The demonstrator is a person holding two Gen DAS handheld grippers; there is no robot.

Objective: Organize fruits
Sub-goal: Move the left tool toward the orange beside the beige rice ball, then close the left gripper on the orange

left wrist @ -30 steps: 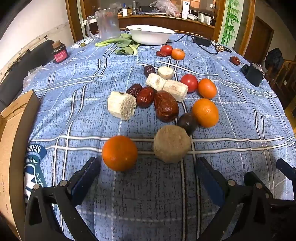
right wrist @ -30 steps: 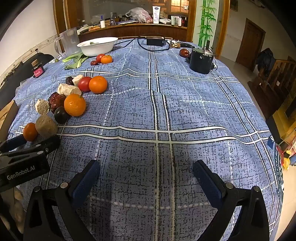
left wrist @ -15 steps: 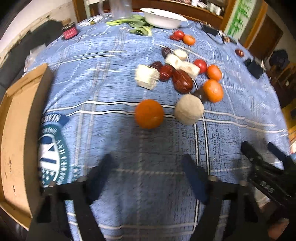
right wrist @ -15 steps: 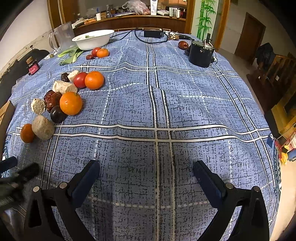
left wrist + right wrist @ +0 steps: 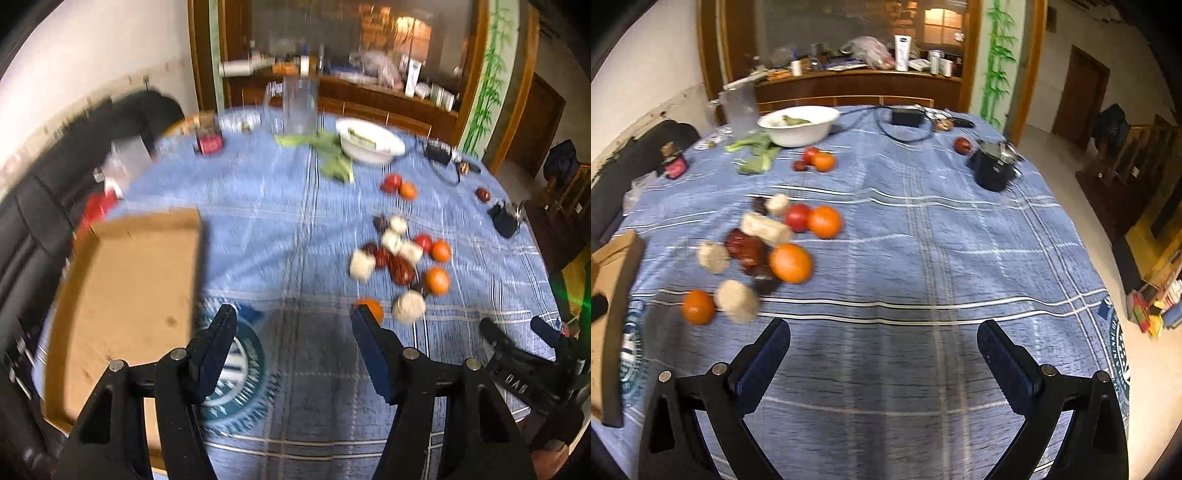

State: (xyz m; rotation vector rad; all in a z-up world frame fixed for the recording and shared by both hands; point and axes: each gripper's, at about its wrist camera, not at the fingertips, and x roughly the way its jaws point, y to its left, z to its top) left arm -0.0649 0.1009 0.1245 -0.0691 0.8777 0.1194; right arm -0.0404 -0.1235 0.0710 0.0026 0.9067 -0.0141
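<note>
A pile of oranges, tomatoes, dark red dates and pale corn pieces lies on the blue checked tablecloth. The pile also shows in the left wrist view, right of centre. One orange and a round beige piece sit nearest me. My left gripper is open and empty, back from the pile. My right gripper is open and empty over bare cloth, right of the pile. A small second group of fruit lies farther back.
A flat cardboard box lies at the table's left edge. A white bowl, green leaves, a clear jug and a red jar stand at the back. A black device and cables sit back right.
My left gripper has pulled back and swung left, so the cardboard box now fills its left side and the fruit looks smaller. My right gripper has tilted up slightly.
</note>
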